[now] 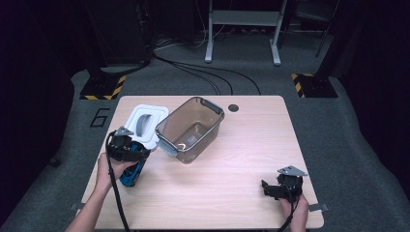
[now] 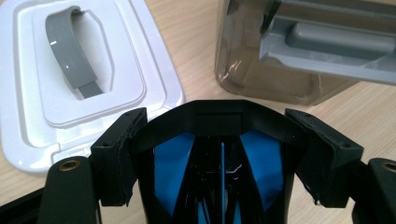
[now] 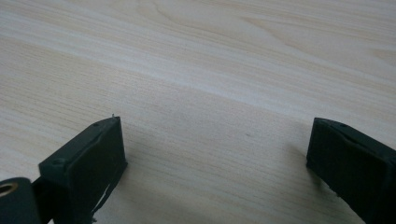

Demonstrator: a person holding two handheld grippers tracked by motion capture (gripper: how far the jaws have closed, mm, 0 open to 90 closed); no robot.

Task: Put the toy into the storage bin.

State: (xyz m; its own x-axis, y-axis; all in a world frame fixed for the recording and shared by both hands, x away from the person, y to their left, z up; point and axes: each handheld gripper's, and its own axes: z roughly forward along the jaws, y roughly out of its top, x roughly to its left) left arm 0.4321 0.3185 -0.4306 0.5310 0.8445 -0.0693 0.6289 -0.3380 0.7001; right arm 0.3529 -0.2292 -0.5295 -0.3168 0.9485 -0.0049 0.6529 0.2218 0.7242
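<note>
1. Left tool (image 1: 129, 159) is clamped on a blue-and-black object (image 2: 219, 163), held near the table's (image 1: 232, 203) left edge.
2. Just beyond it lies a white lid (image 2: 93, 88); a clear brown bin (image 1: 191, 128) stands beside the lid, touching or nearly so.
3. Right tool (image 1: 270, 188) rests near the right front corner, jaws apart, nothing between them.
4. The table's centre and right half offer open room.
5. The object's shape is hard to make out: the jaws and tool body hide most of it.

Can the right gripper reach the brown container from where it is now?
Probably yes: the right gripper is open and empty, and only bare table lies between it and the brown container.
</note>
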